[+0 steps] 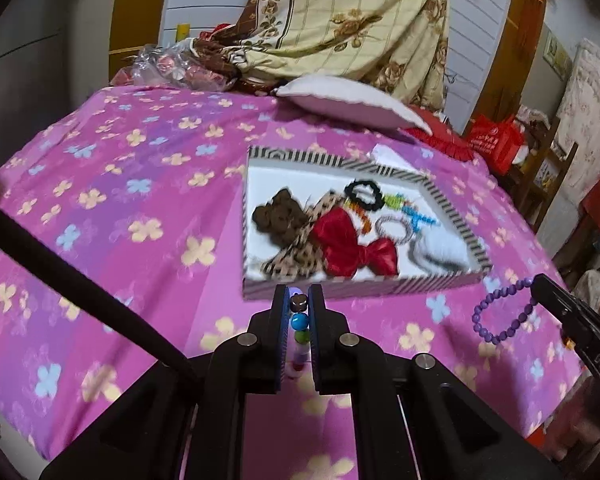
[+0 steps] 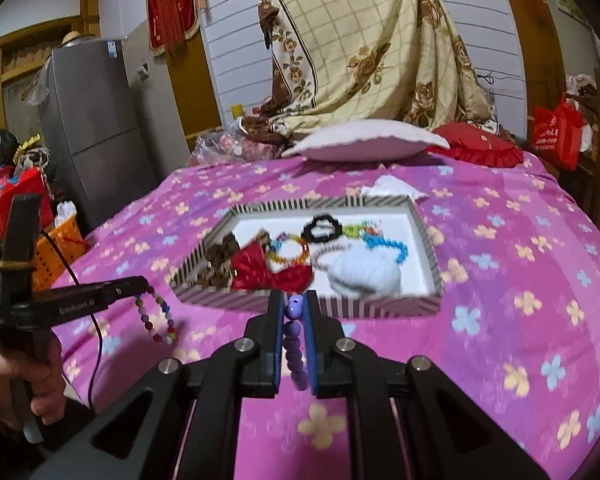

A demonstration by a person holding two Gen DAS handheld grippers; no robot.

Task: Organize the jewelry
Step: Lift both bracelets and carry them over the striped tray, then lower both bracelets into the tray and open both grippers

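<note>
A striped box (image 1: 448, 216) (image 2: 426, 236) lies on the pink flowered bedspread, holding a red bow (image 1: 352, 246) (image 2: 268, 270), a brown piece, a black ring, bead strings and a white puff (image 2: 364, 272). My left gripper (image 1: 299, 300) is shut on a multicoloured bead bracelet (image 1: 300, 322), just short of the box's near wall; that bracelet (image 2: 156, 314) dangles at the left of the right wrist view. My right gripper (image 2: 293, 304) is shut on a purple bead bracelet (image 2: 293, 344), which hangs as a loop (image 1: 504, 314) at the right of the left wrist view.
A white pillow (image 2: 364, 142) and a red cushion (image 2: 480, 146) lie at the far end of the bed under a draped floral quilt (image 2: 364, 48). A white tissue (image 2: 392, 188) sits behind the box. A grey fridge (image 2: 96, 120) and orange basket (image 2: 60, 248) stand left.
</note>
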